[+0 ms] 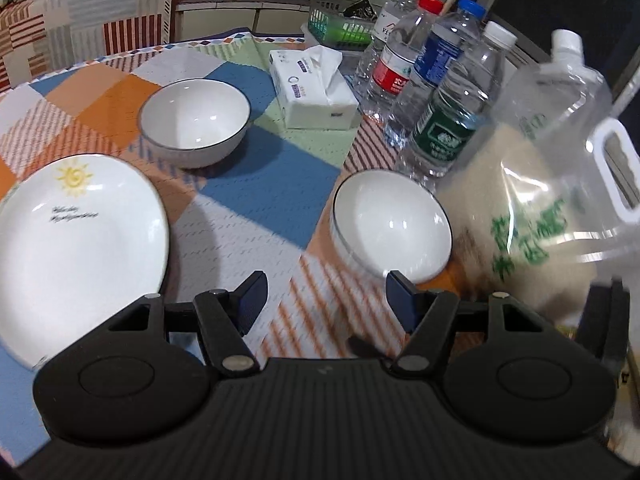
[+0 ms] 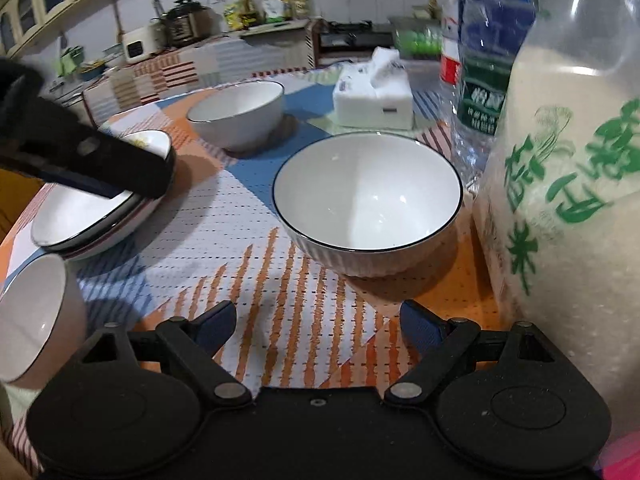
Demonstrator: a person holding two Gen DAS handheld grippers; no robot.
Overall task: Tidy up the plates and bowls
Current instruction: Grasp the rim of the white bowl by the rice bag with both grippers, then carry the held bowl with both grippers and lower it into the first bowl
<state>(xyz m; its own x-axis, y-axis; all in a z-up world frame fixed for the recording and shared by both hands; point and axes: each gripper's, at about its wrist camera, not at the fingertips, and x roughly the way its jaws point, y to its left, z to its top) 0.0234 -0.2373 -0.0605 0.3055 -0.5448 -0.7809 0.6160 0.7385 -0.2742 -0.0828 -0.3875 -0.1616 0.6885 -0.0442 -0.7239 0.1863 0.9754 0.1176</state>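
Note:
A white plate with a sun print (image 1: 76, 240) lies at the left; in the right wrist view it tops a small stack of plates (image 2: 96, 216). A white bowl with a dark rim (image 1: 392, 224) stands just ahead of my open, empty left gripper (image 1: 326, 294), near its right finger. The same bowl (image 2: 368, 200) stands ahead of my open, empty right gripper (image 2: 318, 320). A second white bowl (image 1: 195, 120) (image 2: 238, 114) stands farther back. A third bowl (image 2: 36, 332) sits at the lower left of the right wrist view. The left gripper's arm (image 2: 80, 156) hangs over the plates.
A big clear jug of rice (image 1: 548, 200) (image 2: 568, 184) stands close right of the near bowl. Several water bottles (image 1: 440, 92) and a tissue box (image 1: 312, 88) (image 2: 374, 98) stand behind. A green basket (image 1: 340, 24) is at the back. The table has a checked cloth (image 1: 260, 200).

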